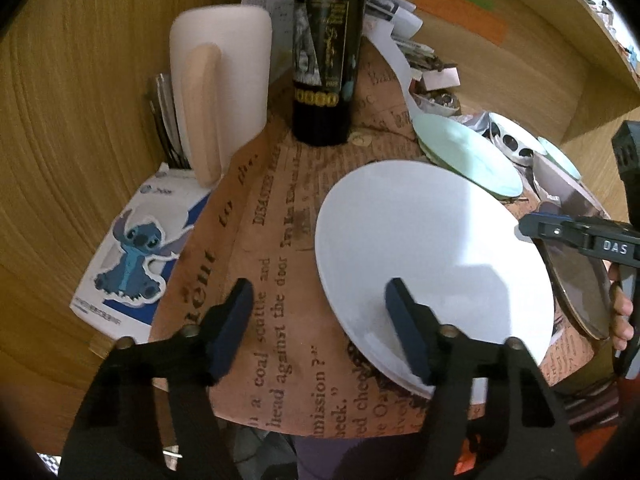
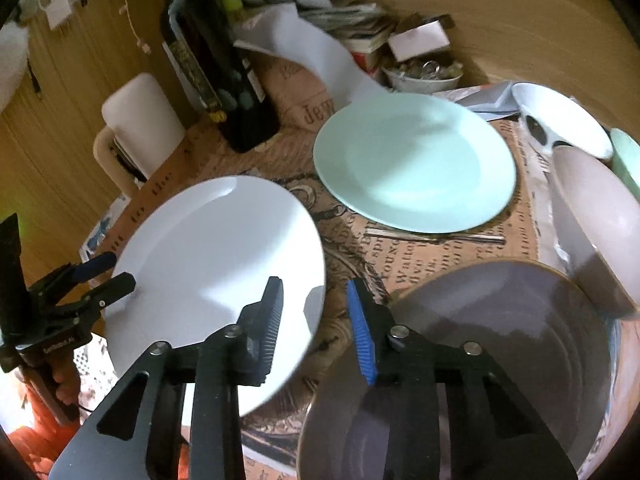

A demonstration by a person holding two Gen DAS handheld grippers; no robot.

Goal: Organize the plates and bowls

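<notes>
While left gripper (image 1: 320, 286) and right gripper (image 2: 314, 282) gape unclamped at its edges, a plain, glossy white round plate (image 1: 432, 248).

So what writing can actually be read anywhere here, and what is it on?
"DAS": on the right gripper.
"a coal scuttle and", "head against the door": tablecloth.
"DISASTER": tablecloth too.
"Watton": tablecloth, right wrist view.
Bottle label: too blurred.
Box with a cartoon sticker: print too small.
</notes>
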